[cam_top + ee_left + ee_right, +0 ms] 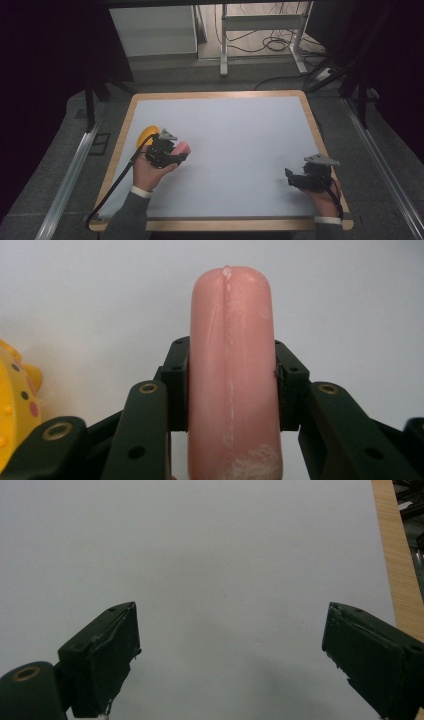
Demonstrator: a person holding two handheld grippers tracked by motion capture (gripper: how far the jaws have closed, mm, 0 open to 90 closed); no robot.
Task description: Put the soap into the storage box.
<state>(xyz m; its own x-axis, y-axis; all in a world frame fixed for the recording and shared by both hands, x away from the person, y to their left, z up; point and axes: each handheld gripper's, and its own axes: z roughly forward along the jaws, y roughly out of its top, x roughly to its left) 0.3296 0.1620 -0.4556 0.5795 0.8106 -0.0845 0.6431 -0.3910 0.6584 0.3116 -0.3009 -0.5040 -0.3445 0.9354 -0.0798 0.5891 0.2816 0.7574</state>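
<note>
On the left half of the white mat (235,150) that covers the wood-edged table (215,95), the left gripper (231,385) clamps a pink sausage (231,370) between its jaws, beside a yellow toy (146,136) at the mat's left edge. The sausage is smooth and round-ended, with a pale lengthwise seam; it lies along the jaws, its tip projecting well beyond them. The right gripper (230,645), near the mat's right edge, has its jaws spread wide and holds nothing.
</note>
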